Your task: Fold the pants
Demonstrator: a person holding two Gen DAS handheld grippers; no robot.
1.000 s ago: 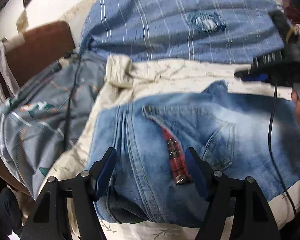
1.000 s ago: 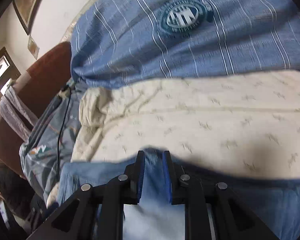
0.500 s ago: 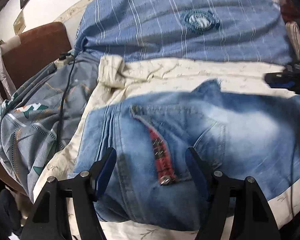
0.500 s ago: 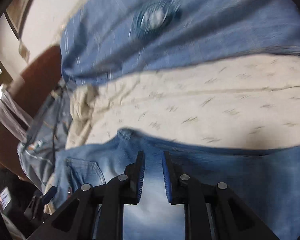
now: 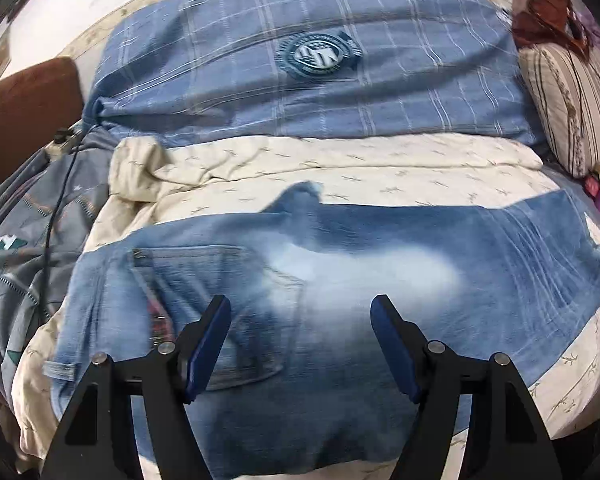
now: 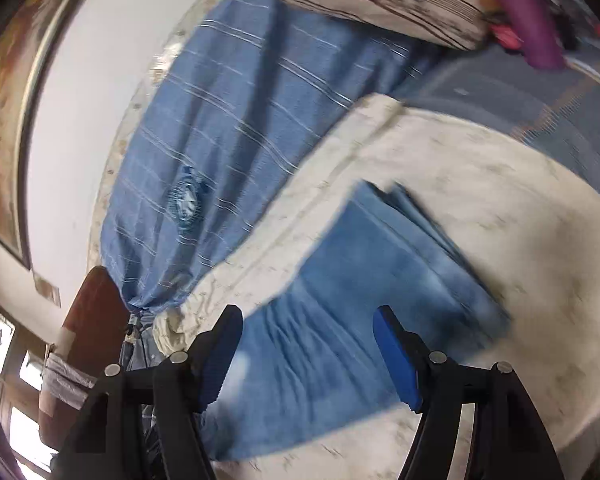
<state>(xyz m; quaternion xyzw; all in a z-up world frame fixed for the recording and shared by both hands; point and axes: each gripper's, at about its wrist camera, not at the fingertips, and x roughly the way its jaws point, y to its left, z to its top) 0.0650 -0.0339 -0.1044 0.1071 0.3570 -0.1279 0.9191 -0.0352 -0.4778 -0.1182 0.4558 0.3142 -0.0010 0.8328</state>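
Note:
Light blue jeans (image 5: 340,280) lie spread across a cream printed bedsheet (image 5: 380,168), waist and back pocket toward the left, legs folded together and running to the right. My left gripper (image 5: 300,344) hovers open over the seat of the jeans, nothing between its blue pads. In the right wrist view the leg end of the jeans (image 6: 340,300) lies flat on the cream sheet (image 6: 500,208). My right gripper (image 6: 308,352) is above it with its jaws opening; denim lies below the gap, and the pads do not press on it.
A blue striped blanket with a round badge (image 5: 320,52) covers the far side of the bed. A grey patterned quilt (image 5: 20,240) with a black cable lies at left, a striped pillow (image 5: 568,100) at right. A brown headboard (image 5: 24,108) and white wall stand behind.
My right gripper let go of the denim it was shut on, swung far to the right toward the leg end and rolled. The left gripper shifted right over the jeans, staying open.

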